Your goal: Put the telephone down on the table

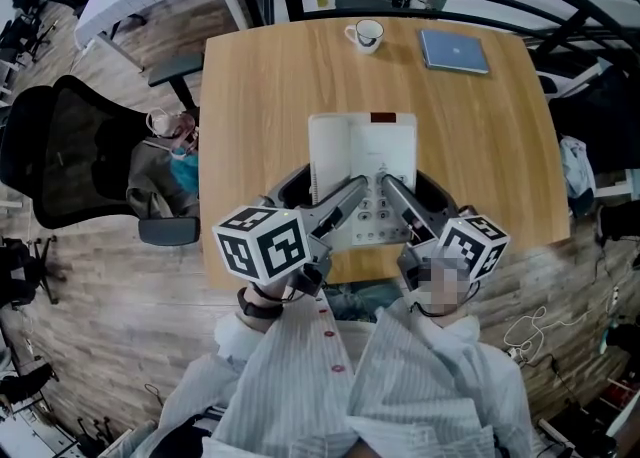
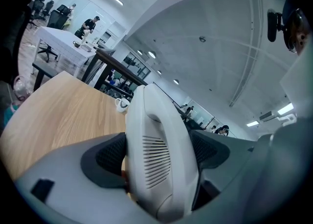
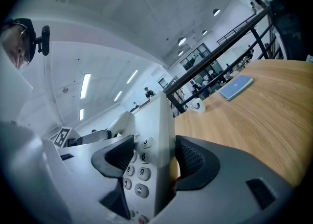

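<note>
Nearest: gripping the phone (image 1: pixel 362 171) from both sides. On the left, pinched at the handset (image 2: pixel 159 140) by the left gripper (image 2: pixel 161 157), pads (image 2: pixel 110 157) pressed hard against top and underside. On the right, nipped along the keypad (image 3: pixel 139 162) edge by the right gripper (image 3: pixel 154 157), likewise clamped tight on the casing, nothing spread.

Held roughly level over the near part of the table (image 1: pixel 250 96), close to its front edge. With one pad of each gripper tucked beneath the casing, probably not resting on the wood yet. Hard to tell from above how much air remains.

Judged as the lowering step, late on: phone over its spot, setting down not finished. Next, calls for sinking both sides evenly until the base meets the wood and keeping the handset seated in its cradle. Then easing both pairs of pads apart and drawing outward, gently enough to free the lower pads without dragging the phone.

Farther off, well apart: a mug (image 1: pixel 365 34) and a blue book (image 1: pixel 454 50) near the far edge. No obstacle there.
</note>
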